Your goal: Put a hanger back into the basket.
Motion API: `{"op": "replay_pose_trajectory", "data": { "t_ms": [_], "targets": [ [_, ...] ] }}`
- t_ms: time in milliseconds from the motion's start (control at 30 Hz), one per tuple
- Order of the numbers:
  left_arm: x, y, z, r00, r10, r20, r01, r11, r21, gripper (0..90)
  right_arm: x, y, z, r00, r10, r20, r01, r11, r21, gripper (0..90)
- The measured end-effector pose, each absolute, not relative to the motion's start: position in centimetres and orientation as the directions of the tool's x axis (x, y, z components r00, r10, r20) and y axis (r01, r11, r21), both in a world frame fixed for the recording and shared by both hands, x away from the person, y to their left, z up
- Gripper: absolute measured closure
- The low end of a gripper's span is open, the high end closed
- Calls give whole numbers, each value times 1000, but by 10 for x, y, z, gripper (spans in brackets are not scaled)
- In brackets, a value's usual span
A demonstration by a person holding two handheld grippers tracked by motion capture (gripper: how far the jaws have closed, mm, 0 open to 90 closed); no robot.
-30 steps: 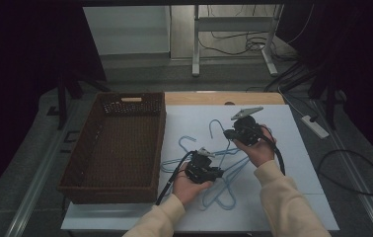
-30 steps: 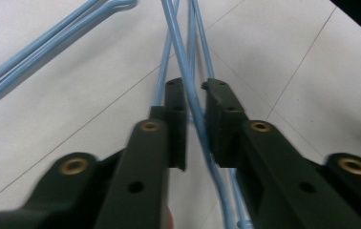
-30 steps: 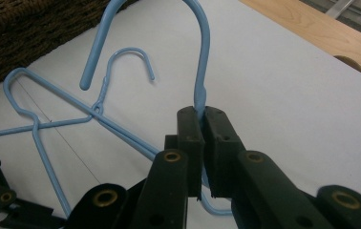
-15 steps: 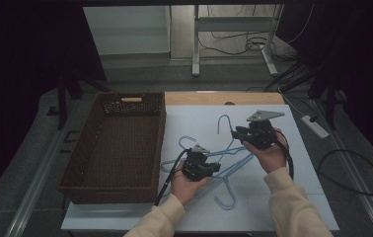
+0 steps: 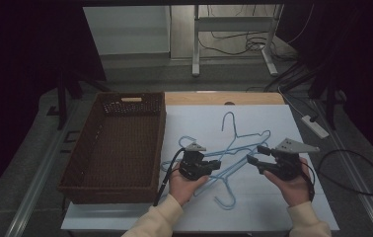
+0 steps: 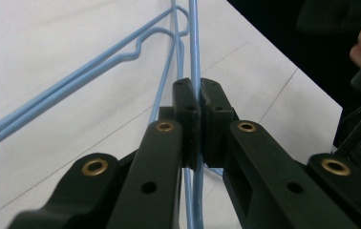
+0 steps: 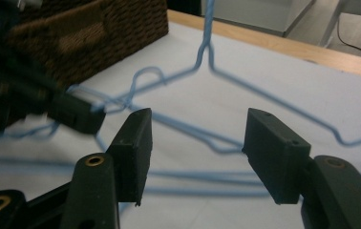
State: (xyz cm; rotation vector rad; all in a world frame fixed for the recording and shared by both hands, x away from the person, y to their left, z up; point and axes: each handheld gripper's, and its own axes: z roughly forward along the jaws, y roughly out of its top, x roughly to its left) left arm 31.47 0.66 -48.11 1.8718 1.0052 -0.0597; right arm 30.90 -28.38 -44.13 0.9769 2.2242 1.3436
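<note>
High view: our left gripper (image 5: pixel 217 164) is clamped on a blue hanger (image 5: pixel 239 143); right gripper (image 5: pixel 254 154), jaws just opening and empty, sits at three o'clock; the basket (image 5: pixel 88 182) at nine o'clock holds no hangers yet.

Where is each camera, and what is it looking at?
High view: above the person's side, looking down at the table, basket, blue hangers; forearms, both hand-held grippers show.
Left gripper view: on the left hand-held gripper, jaws shut on a hanger wire.
Right gripper view: on the right hand-held gripper, jaws open above hangers.
All share the hangers.
</note>
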Motion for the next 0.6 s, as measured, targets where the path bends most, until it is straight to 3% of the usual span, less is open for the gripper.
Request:
{"op": "replay_pose_trajectory", "data": {
  "t_ms": [333,600],
  "targets": [
    [311,14,-467,671,607,-426,632,-167,757,869,300,-313,-466,-689,714,123,418,253,873,381],
    [308,25,-450,679,606,-413,606,-146,782,869,298,-317,-473,-673,730,117,422,250,871,370]
  ]
}}
